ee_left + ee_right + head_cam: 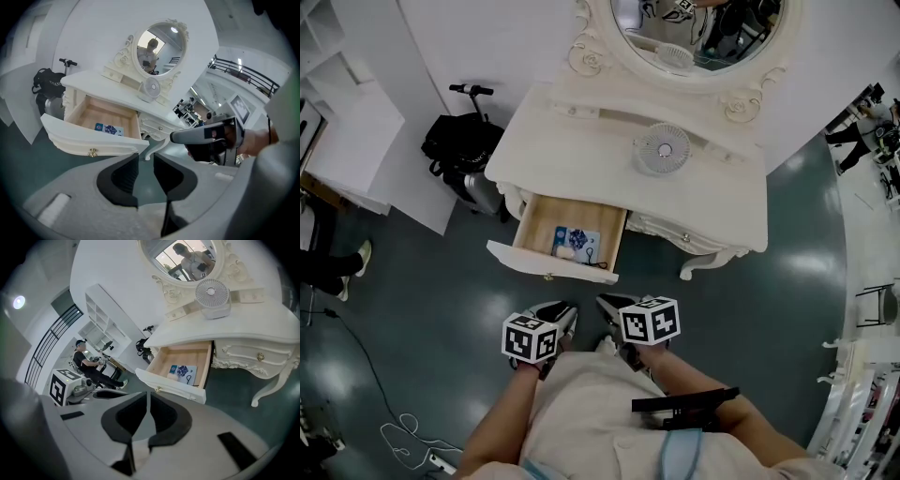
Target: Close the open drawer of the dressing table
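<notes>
The white dressing table has its left drawer pulled out, showing a wooden bottom and a blue packet inside. In the left gripper view the drawer front with its small brass knob is just beyond my left gripper. That gripper's jaws stand slightly apart with nothing between them. My right gripper has its jaws together and empty, with the drawer ahead of it. Both grippers, left and right, hover side by side short of the drawer, touching nothing.
A small white fan stands on the tabletop below the oval mirror. A black bag and scooter sit left of the table. A cable lies on the dark floor. White furniture stands at the right edge.
</notes>
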The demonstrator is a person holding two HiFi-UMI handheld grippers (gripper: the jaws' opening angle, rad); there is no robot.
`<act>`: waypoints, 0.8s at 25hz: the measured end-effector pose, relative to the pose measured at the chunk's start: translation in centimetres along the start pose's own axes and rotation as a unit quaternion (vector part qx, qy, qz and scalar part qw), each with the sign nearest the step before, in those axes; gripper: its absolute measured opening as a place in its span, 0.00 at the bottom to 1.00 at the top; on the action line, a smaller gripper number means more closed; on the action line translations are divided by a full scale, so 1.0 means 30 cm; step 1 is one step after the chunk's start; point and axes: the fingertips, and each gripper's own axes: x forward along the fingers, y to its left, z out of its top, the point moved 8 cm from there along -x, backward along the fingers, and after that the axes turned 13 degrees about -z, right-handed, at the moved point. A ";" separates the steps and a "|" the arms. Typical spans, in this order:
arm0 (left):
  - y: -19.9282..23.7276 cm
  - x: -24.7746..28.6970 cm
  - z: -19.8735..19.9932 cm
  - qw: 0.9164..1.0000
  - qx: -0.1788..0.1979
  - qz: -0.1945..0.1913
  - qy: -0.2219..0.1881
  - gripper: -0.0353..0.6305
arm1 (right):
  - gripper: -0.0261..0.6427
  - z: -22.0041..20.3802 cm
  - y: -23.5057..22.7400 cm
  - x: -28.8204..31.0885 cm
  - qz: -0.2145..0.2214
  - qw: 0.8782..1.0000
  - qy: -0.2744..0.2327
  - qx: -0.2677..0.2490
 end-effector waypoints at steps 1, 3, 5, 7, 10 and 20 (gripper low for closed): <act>0.012 -0.005 0.002 1.000 0.000 0.004 0.002 0.18 | 0.07 0.004 0.004 0.006 0.000 1.000 0.000 0.000; 0.035 -0.012 -0.002 1.000 -0.002 0.012 0.008 0.20 | 0.07 0.011 0.008 0.014 0.001 1.000 -0.001 0.002; 0.058 -0.006 -0.012 1.000 -0.008 0.016 0.017 0.20 | 0.07 0.019 0.001 0.015 -0.001 1.000 -0.004 0.005; 0.086 0.000 -0.022 0.999 -0.014 0.020 0.027 0.21 | 0.09 0.028 -0.008 0.017 -0.006 1.000 -0.004 0.009; 0.135 -0.009 -0.027 0.999 -0.024 0.029 0.035 0.24 | 0.12 0.045 -0.009 0.030 -0.012 1.000 -0.002 0.014; 0.285 0.019 0.001 0.996 -0.030 0.041 0.071 0.24 | 0.12 0.126 -0.019 0.071 -0.032 0.999 -0.015 0.023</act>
